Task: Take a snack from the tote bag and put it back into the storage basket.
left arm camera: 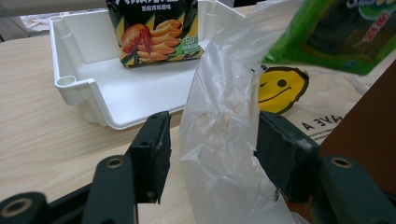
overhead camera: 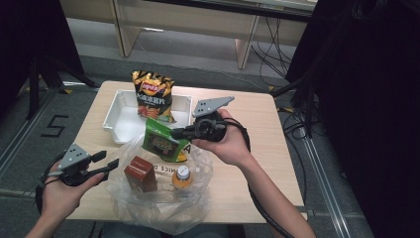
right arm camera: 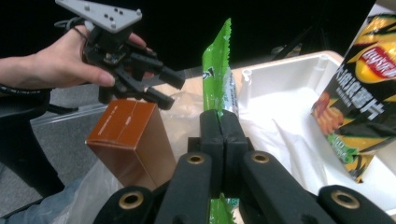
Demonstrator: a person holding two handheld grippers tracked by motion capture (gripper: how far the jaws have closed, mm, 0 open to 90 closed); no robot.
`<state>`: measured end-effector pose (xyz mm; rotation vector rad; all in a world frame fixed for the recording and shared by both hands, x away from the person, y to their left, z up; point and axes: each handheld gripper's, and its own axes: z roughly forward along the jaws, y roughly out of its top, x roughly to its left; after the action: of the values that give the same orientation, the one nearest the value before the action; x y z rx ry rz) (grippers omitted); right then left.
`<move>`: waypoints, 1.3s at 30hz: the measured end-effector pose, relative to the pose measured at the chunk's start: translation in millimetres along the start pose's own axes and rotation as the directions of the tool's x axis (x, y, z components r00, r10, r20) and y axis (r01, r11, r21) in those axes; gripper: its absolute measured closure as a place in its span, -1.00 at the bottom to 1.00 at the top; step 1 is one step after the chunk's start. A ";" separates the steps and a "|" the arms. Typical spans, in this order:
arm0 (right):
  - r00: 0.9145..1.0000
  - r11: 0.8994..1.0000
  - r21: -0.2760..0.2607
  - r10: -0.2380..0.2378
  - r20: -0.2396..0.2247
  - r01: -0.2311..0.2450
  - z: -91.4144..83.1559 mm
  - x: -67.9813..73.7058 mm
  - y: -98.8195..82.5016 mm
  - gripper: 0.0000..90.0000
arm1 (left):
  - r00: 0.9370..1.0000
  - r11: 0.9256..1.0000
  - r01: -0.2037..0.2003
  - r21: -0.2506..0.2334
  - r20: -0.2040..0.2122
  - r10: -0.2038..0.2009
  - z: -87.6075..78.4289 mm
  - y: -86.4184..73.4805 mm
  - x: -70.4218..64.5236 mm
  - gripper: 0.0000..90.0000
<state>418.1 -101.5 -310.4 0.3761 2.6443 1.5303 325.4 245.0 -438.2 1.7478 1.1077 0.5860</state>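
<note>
Standing upright in the tray (overhead camera: 115, 119) at the table's (overhead camera: 257, 144) far side: chip bag (overhead camera: 153, 94). Sitting nearer, inside the plastic bag (overhead camera: 198, 163): carton (overhead camera: 140, 173) left, bottle (overhead camera: 182, 176) right. Hanging above both: snack packet (overhead camera: 161, 141), pinched by the right gripper (overhead camera: 179, 133). Flanking the bag's left edge: left gripper (overhead camera: 110, 162).

A chips bag (overhead camera: 153, 94) stands in the white tray (overhead camera: 117, 120); nearby, a brown carton (overhead camera: 140, 174).

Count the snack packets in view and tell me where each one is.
2. The orange chip packet stands upright in the white tray. The green snack packet is pinched in the right claw above the plastic bag. The bag may hide more.
</note>
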 end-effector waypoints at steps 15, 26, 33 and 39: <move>0.999 0.998 -0.062 -0.018 0.041 0.021 -10.7 -6.6 21.8 1.00 | 1.000 1.000 0.001 0.004 0.003 -0.001 1.0 -0.7 0.3 -0.01; 0.998 0.997 -0.078 -0.002 0.061 0.007 -11.3 -13.0 38.9 1.00 | 1.000 1.000 0.002 0.004 0.005 -0.002 1.1 -0.9 0.8 -0.01; 0.996 0.996 -0.089 -0.014 0.087 0.022 -7.1 -24.1 45.6 1.00 | 1.000 1.000 0.005 -0.001 0.004 -0.005 0.9 -0.8 1.7 -0.01; 0.995 0.996 -0.085 0.014 0.094 -0.006 -2.9 -29.7 50.6 1.00 | 1.000 1.000 0.003 0.000 0.004 -0.003 1.5 -0.9 2.5 -0.01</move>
<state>455.3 -87.0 -267.5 0.4447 2.5011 1.5800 327.4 246.6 -439.8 1.7466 1.1073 0.5799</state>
